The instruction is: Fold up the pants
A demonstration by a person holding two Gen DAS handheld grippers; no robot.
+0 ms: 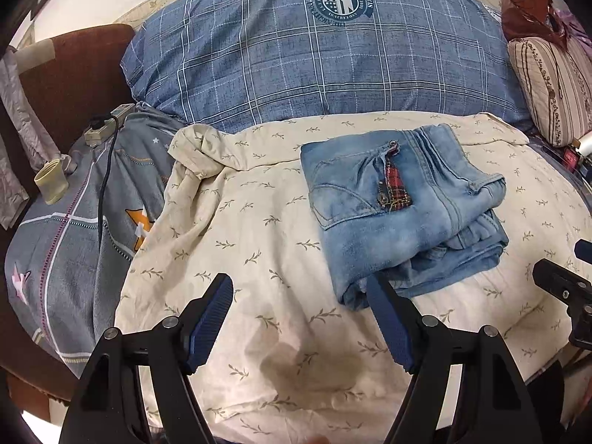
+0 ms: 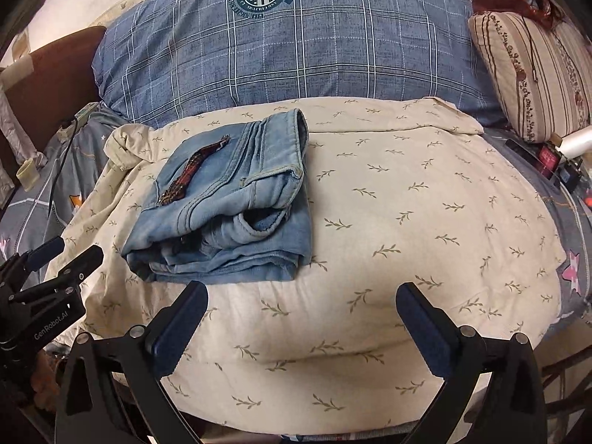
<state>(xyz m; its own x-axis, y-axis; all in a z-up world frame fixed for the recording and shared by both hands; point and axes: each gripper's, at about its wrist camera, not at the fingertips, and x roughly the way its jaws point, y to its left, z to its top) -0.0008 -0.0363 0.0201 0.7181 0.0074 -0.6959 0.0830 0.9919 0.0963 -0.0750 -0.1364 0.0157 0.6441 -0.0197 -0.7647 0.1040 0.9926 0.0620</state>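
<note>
The light blue jeans (image 1: 399,211) lie folded into a compact stack on the cream leaf-print sheet (image 1: 259,259), with a red plaid patch on top. They also show in the right wrist view (image 2: 229,207), left of centre. My left gripper (image 1: 299,285) is open and empty, just in front of the stack's near left corner; its right finger tip is at the fabric's edge. My right gripper (image 2: 301,296) is open and empty, just in front of the stack and to its right. It also shows at the right edge of the left wrist view (image 1: 566,288).
A big blue plaid pillow (image 1: 314,59) lies behind the sheet. A striped floral pillow (image 1: 551,88) sits at the right. At the left are a grey star quilt (image 1: 74,229), a power strip with black cable (image 1: 107,122) and a cream cup (image 1: 51,181). Small items lie at the right edge (image 2: 555,159).
</note>
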